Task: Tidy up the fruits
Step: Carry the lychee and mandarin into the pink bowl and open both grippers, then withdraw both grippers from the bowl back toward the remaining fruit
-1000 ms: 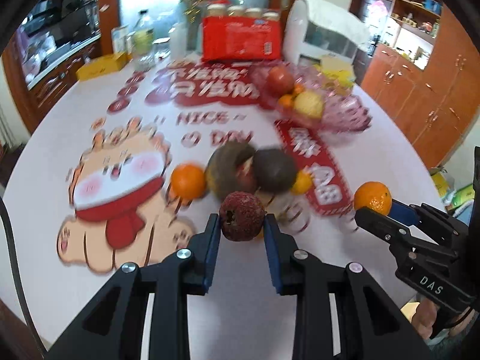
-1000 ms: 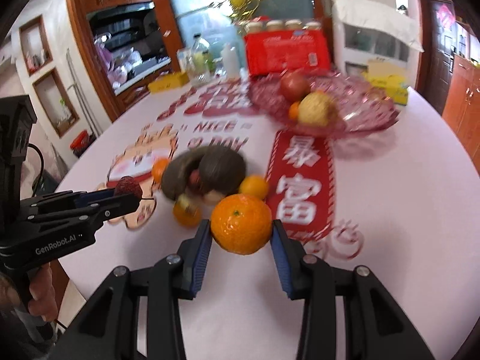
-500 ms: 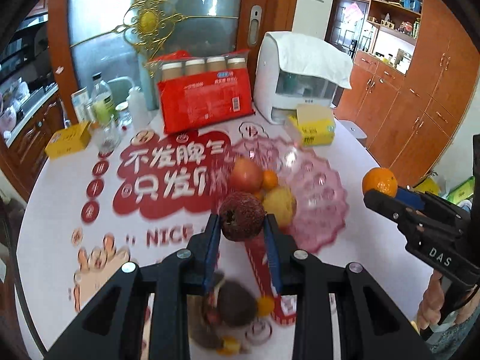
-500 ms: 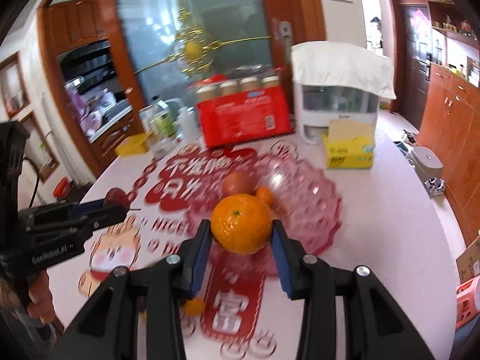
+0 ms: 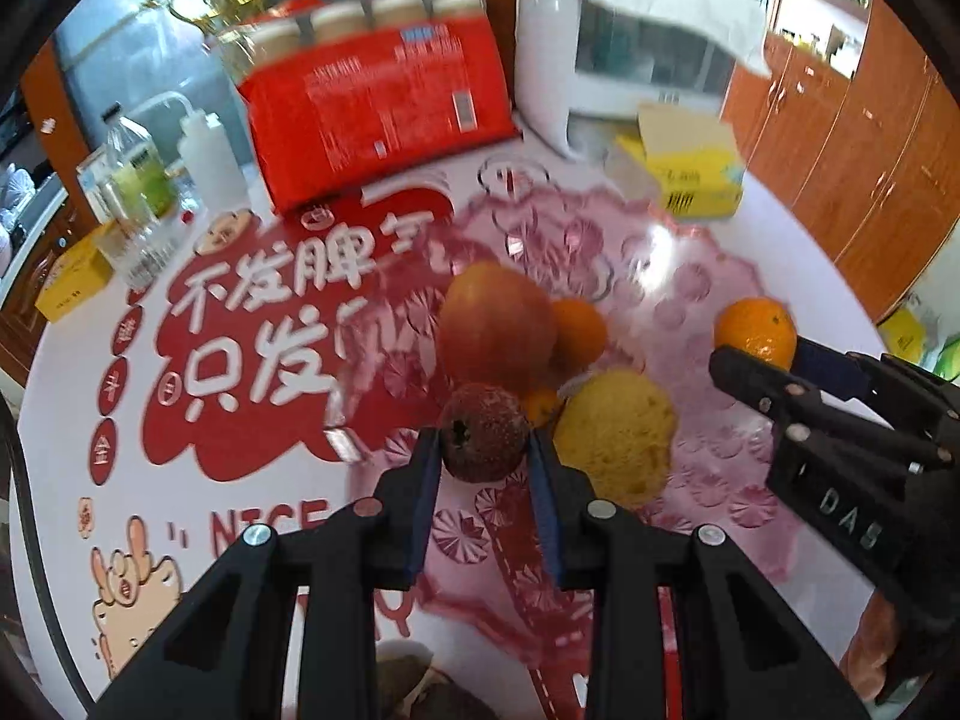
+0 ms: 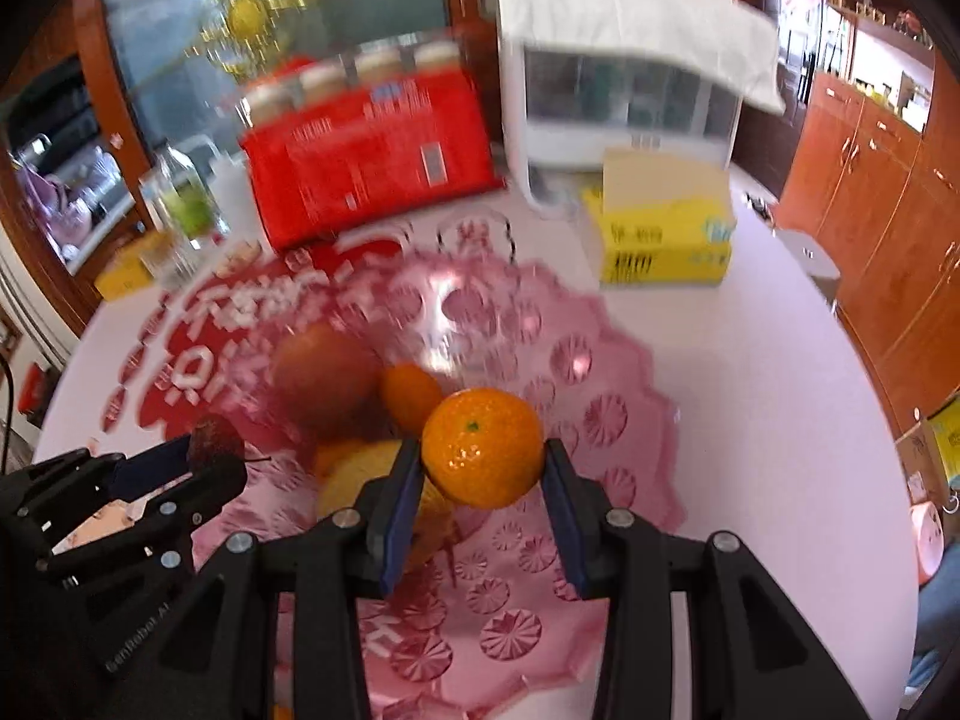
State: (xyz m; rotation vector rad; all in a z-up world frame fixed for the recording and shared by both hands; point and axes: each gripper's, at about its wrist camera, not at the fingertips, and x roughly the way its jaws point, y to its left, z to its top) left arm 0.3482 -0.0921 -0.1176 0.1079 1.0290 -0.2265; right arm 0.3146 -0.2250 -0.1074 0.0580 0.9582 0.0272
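- Four fruits already sat in scalloped pink glass dish (image 6: 606, 360).
- Left gripper (image 5: 483, 450) clamped dark-red bumpy fruit (image 5: 485, 439), right gripper (image 6: 480, 468) clamped round orange (image 6: 483, 447), both over dish.
- Neither dropped yet.

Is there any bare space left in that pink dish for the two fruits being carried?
Yes: the pink dish lies bare on the side toward the yellow box and along its near rim. The apple, small orange and yellow fruit crowd its left-middle.

Red package (image 5: 378, 102), yellow box (image 5: 696, 180), white appliance (image 5: 606, 54), clear bottles (image 5: 135, 180) on the printed tablecloth (image 5: 90, 360).
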